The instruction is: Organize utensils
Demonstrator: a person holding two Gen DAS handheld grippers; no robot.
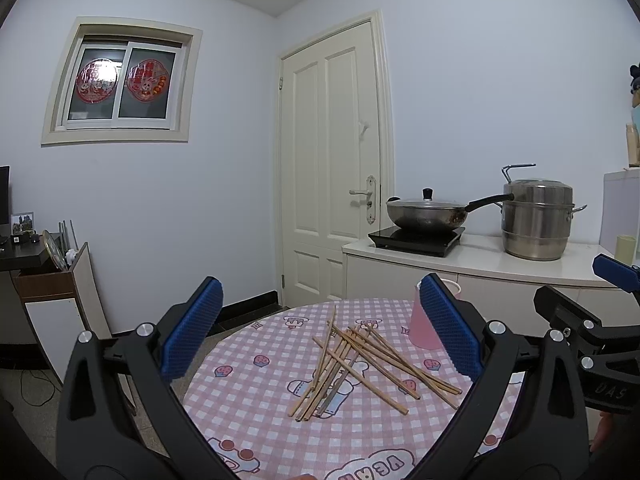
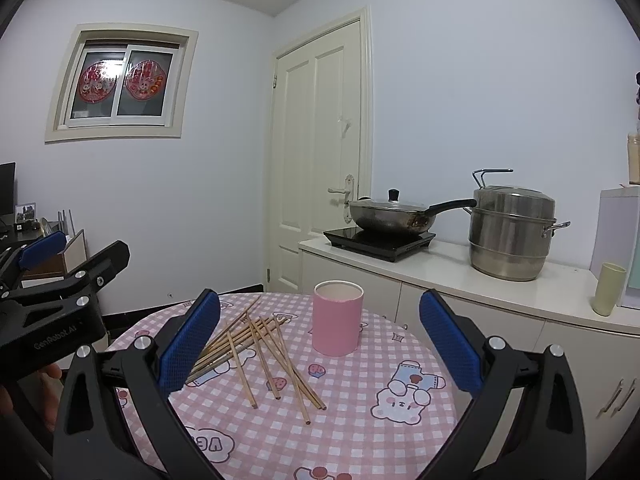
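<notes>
Your left claw (image 1: pixel 320 336) hangs wide apart over the round bench (image 1: pixel 256 408) and grips nothing; your right claw (image 2: pixel 320 340) is spread just as wide and is empty too. Between the left claw's blue pads (image 1: pixel 192 328) lies a loose heap of chopsticks (image 1: pixel 360 364), crossed over one another on the pink checked cloth. In the right view the chopsticks (image 2: pixel 260 352) sit left of centre, and a pink cup (image 2: pixel 338 318) stands upright just beside them, apart from the heap. In the left view that cup (image 1: pixel 420 328) is half hidden behind the right pad. Each claw's frame cuts off the bench's near edge. Beyond the bench, a white counter (image 2: pixel 440 276) carries a lidded wok (image 2: pixel 390 214) on a black hob and a steel steamer pot (image 2: pixel 510 236). A cream door (image 1: pixel 332 160) and a window (image 1: pixel 120 84) with red decals are set in the pale walls.
</notes>
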